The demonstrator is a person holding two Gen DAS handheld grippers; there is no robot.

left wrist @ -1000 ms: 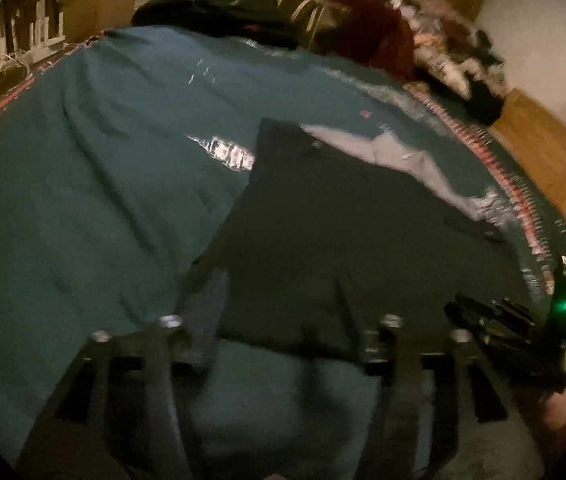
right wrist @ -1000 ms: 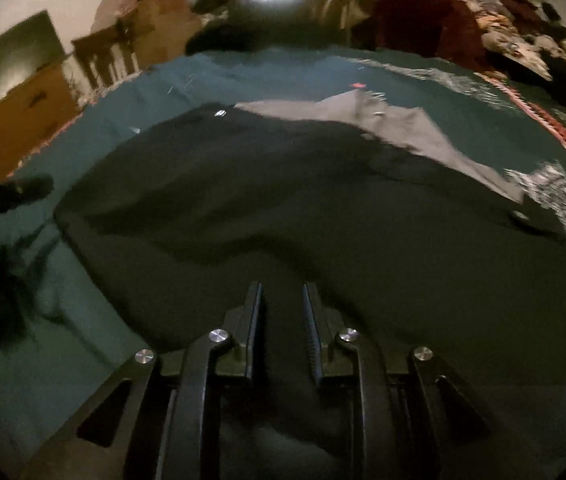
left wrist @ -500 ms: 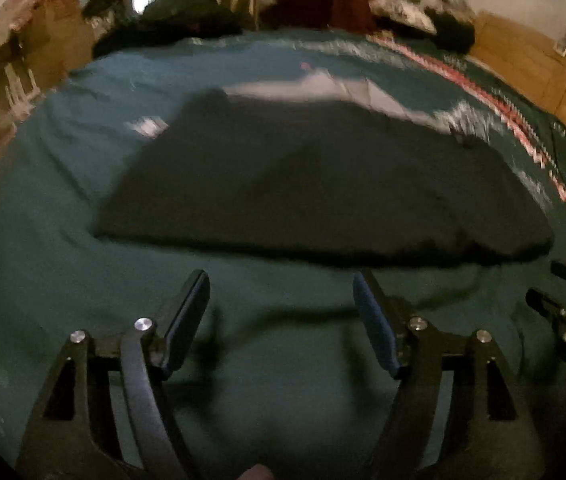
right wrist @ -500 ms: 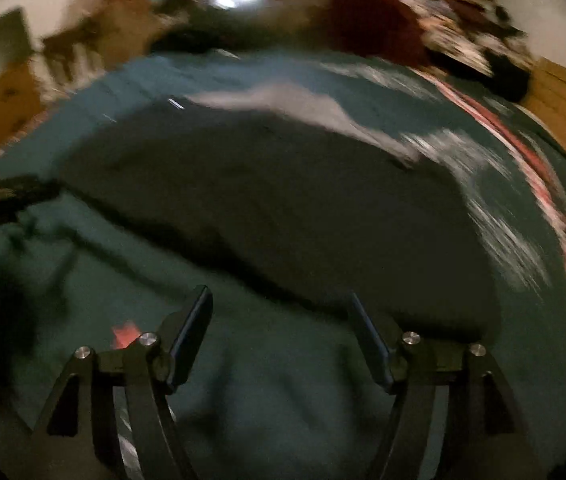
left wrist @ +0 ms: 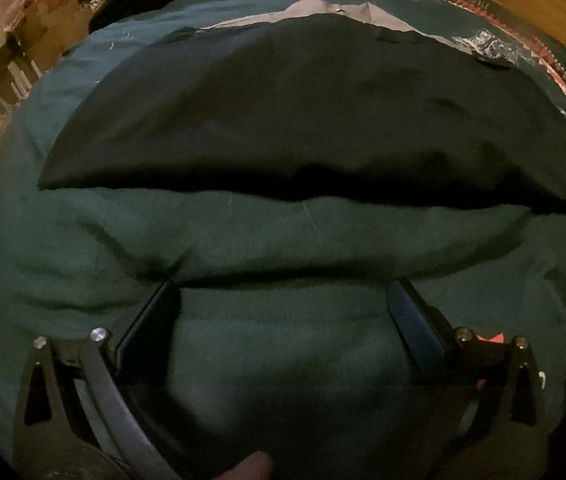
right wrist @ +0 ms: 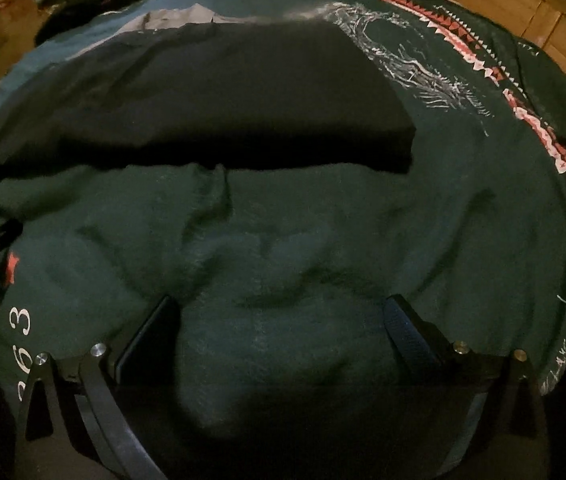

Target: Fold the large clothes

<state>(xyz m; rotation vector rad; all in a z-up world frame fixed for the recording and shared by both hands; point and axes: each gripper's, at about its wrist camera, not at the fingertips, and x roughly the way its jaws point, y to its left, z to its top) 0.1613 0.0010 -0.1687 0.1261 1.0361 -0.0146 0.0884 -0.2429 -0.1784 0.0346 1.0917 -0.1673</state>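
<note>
Left wrist view: dark garment [left wrist: 303,120], far edge indistinct in shadow.

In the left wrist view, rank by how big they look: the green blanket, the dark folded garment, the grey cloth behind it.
1. green blanket
2. dark folded garment
3. grey cloth, mostly hidden behind the garment, so its true size is unsure

Dim, warm indoor light; both fisheye views bend at the edges, softly blurred, with heavy shadows.

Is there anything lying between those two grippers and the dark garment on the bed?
Nothing visible. Only bare green blanket lies between the open left gripper, the open right gripper and the dark garment.
</note>
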